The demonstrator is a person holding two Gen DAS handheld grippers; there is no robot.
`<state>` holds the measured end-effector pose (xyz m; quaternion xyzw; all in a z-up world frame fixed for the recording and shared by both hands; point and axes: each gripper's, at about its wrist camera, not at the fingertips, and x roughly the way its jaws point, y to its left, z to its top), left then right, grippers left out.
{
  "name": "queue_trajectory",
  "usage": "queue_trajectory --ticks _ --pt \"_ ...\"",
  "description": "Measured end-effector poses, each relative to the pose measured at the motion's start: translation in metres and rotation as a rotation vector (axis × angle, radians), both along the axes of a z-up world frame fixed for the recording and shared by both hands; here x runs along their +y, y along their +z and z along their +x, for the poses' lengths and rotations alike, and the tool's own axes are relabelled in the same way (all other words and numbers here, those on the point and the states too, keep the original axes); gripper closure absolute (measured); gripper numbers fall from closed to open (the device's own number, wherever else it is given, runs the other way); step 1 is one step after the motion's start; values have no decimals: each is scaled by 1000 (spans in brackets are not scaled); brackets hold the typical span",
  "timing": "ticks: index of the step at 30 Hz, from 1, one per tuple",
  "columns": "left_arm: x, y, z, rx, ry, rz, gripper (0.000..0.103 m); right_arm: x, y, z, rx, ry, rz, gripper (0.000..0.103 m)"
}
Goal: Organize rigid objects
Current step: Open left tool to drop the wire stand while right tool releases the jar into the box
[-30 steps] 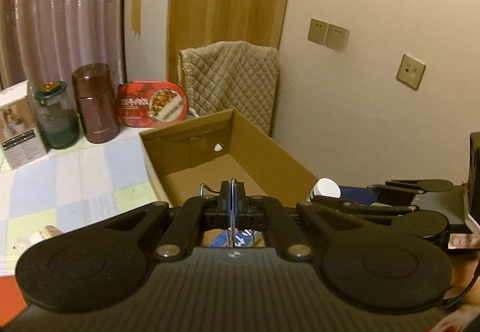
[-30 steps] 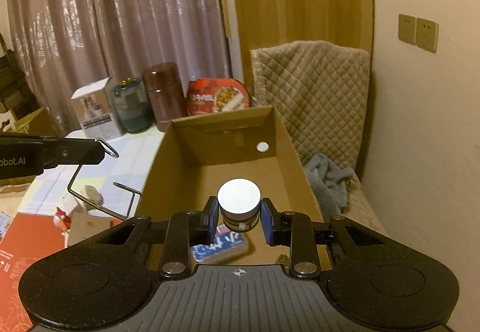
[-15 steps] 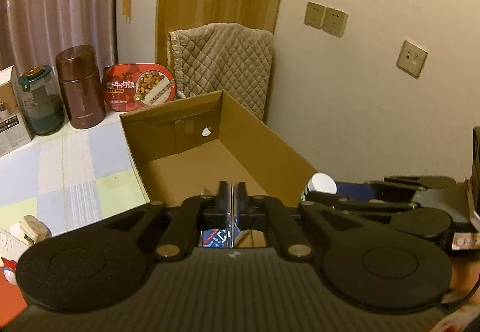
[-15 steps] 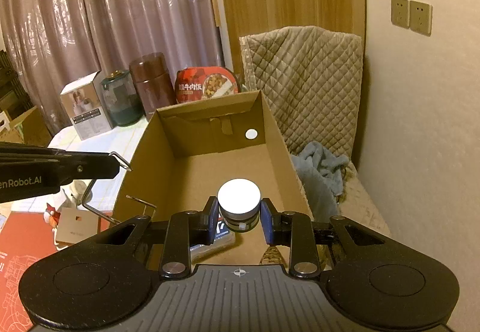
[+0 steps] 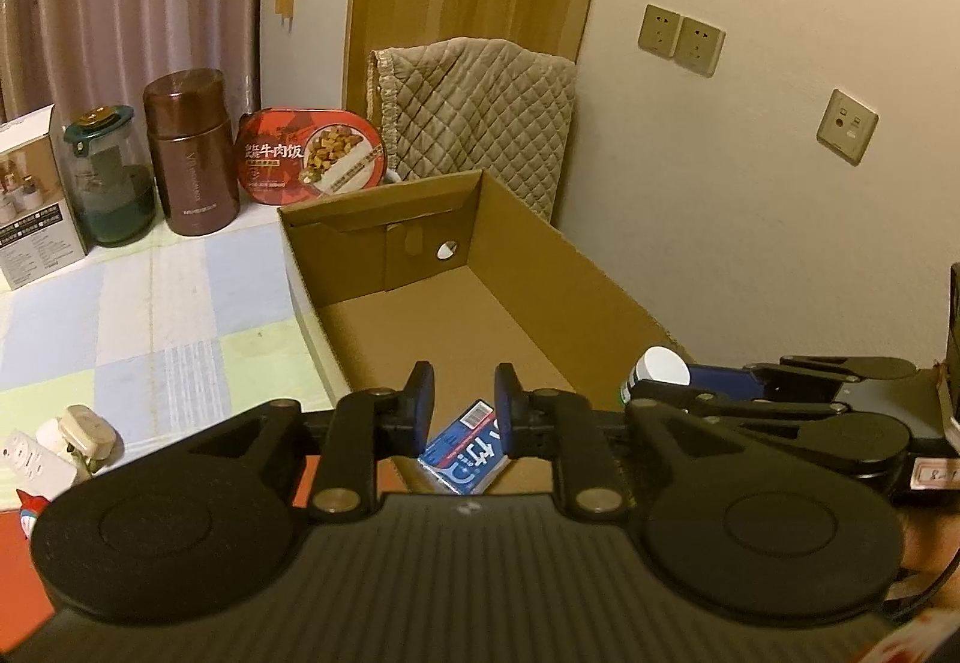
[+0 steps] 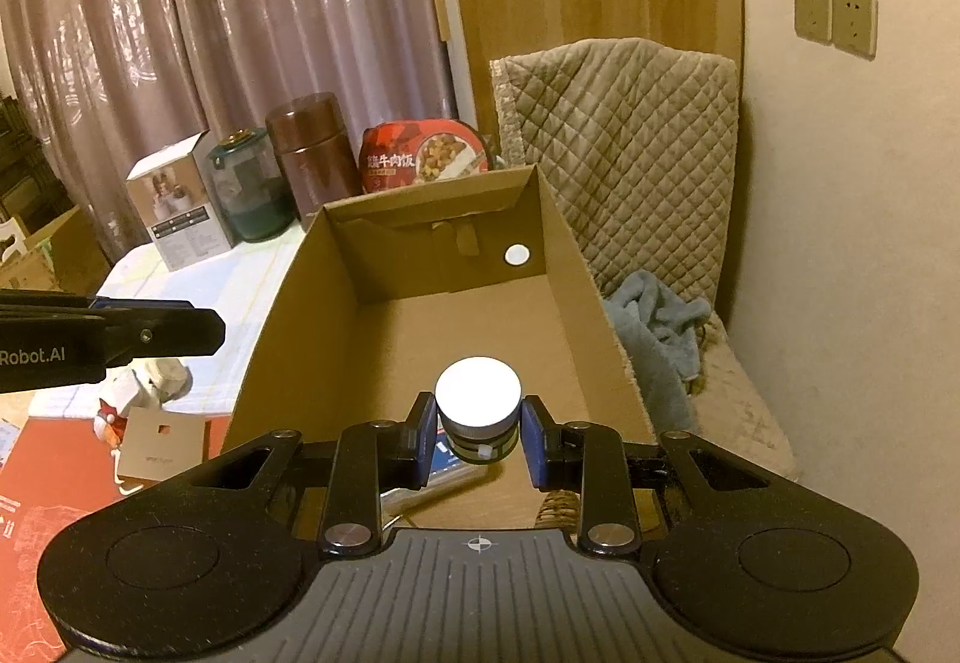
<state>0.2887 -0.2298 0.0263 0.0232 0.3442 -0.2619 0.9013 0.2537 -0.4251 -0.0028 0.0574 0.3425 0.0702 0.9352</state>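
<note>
The right gripper holds a white-capped jar between its jaws, above the near end of the box. The left gripper has its jaws apart with nothing between them; a blue packet lies in the box just below them.

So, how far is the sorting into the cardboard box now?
Done: a blue pack lies in the cardboard box. In hand: the right gripper holds a white-capped jar over the box; the left gripper is open and empty. Left: the jar must go down, and a small tan box and a white plug lie outside it.
</note>
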Motion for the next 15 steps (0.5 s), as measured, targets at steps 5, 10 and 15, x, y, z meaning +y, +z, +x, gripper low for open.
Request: queue_trajectory --ticks 5,10,15 --pt "3 1 -1 -2 -2 1 87 4 -1 2 2 8 2 77" --pt "6 1 -1 -1 3 -2 87 6 -1 3 -1 11 0 76" --pt "9 1 0 2 20 -5 80 3 2 2 -28 -6 40 56"
